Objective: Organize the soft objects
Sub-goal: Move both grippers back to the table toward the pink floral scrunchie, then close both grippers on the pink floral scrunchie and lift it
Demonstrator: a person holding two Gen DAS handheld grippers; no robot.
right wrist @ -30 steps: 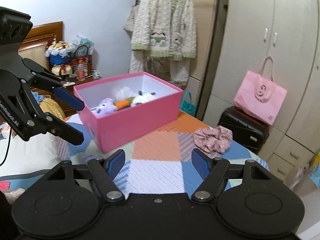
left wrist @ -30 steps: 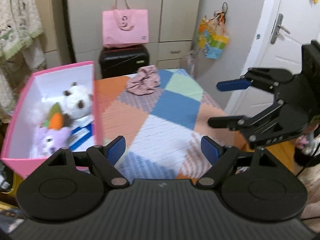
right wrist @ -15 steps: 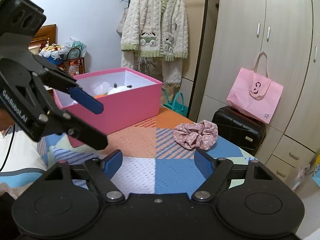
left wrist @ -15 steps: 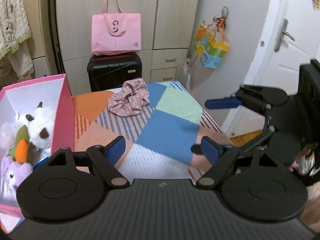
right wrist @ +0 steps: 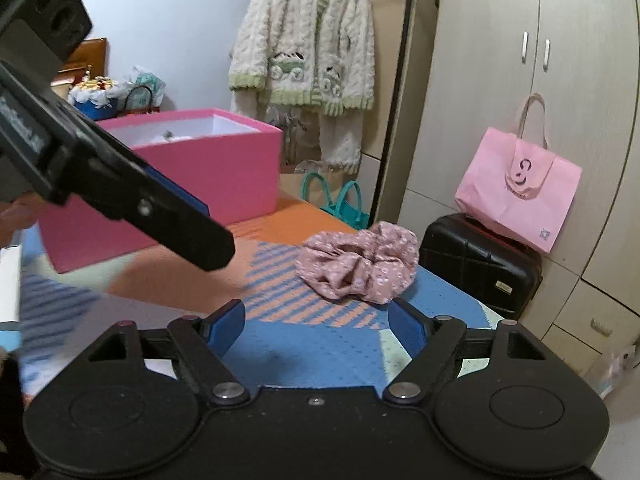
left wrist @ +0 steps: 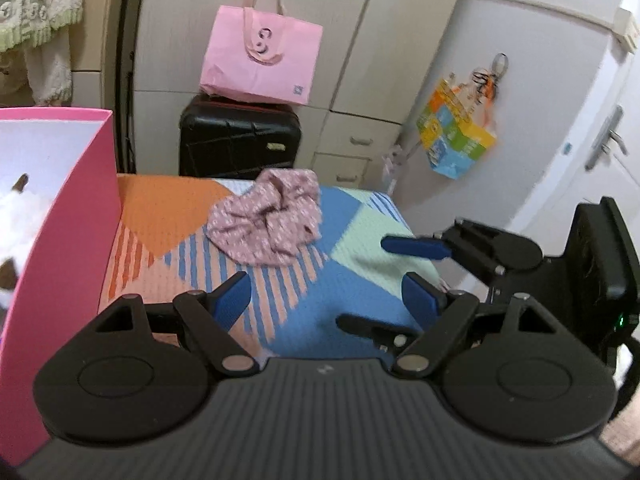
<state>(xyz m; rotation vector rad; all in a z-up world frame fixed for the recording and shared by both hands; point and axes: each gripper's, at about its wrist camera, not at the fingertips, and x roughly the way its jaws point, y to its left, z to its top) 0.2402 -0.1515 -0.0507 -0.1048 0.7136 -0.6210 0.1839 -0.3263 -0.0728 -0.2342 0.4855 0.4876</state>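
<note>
Both grippers spread apart, empty: left gripper [left wrist: 326,300], right gripper [right wrist: 318,322]. Scrunchie [right wrist: 360,266] lies on the counter [left wrist: 352,320], beside the pink box [right wrist: 208,180]. Risk: grippers collide converging on it, or pinch the cloth.

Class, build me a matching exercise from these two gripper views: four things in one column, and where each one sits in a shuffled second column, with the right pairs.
Things
1. scrunchie
2. pink bag
3. plush toy
4. cardigan

Places
A. on top of the black suitcase
B. hanging by the wardrobe
C. inside the pink box
D. lying on the patchwork cover, ahead of both open grippers

Pairs: 1-D, 2-A, 3-C, 4-B
</note>
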